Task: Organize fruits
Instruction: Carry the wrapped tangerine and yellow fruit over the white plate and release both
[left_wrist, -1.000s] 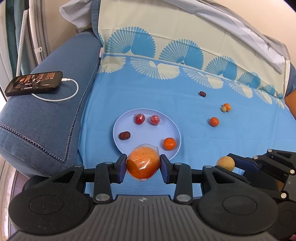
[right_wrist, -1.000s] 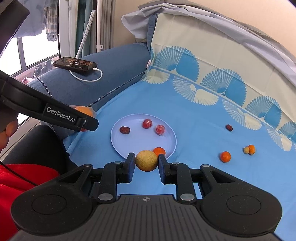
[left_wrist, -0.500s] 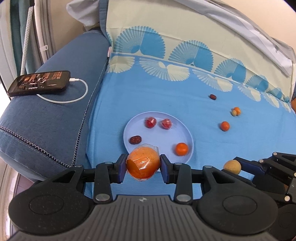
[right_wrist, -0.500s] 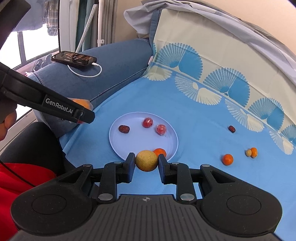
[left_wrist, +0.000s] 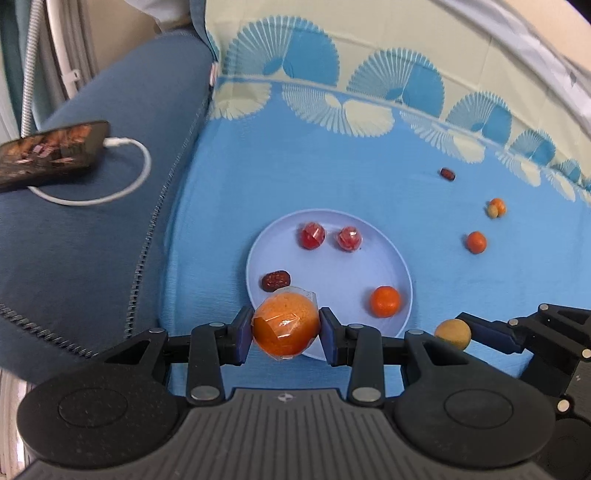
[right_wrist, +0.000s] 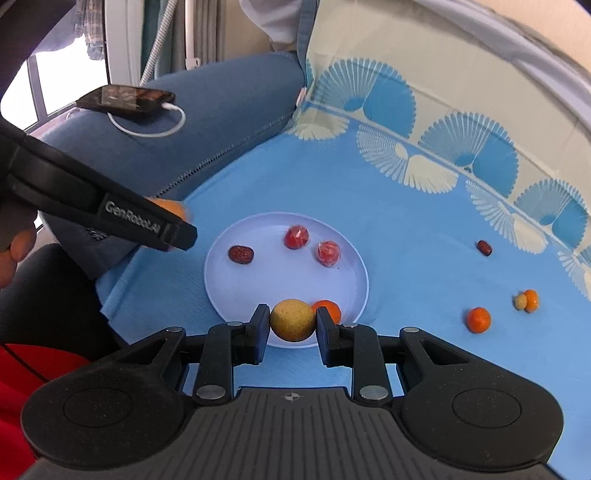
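My left gripper (left_wrist: 286, 330) is shut on a plastic-wrapped orange fruit (left_wrist: 286, 326), held just over the near rim of the pale blue plate (left_wrist: 369, 254). My right gripper (right_wrist: 292, 320) is shut on a small yellow-tan round fruit (right_wrist: 292, 320), also above the plate's (right_wrist: 280, 280) near rim. On the plate lie two red wrapped fruits (left_wrist: 313, 236) (left_wrist: 349, 239), a dark red date (left_wrist: 276, 280) and a small orange (left_wrist: 385, 301). In the left wrist view the right gripper's yellow fruit (left_wrist: 452, 333) shows at the right.
Loose on the blue cloth right of the plate lie a small orange (right_wrist: 479, 319), an orange-and-tan pair (right_wrist: 527, 300) and a dark date (right_wrist: 484, 247). A phone (right_wrist: 125, 98) on a white cable rests on the blue sofa arm at left. A person's hand and red clothing sit bottom left.
Both grippers have moved forward and down toward the plate with their fruits still held. The plate and sofa arm look larger and nearer in both views.
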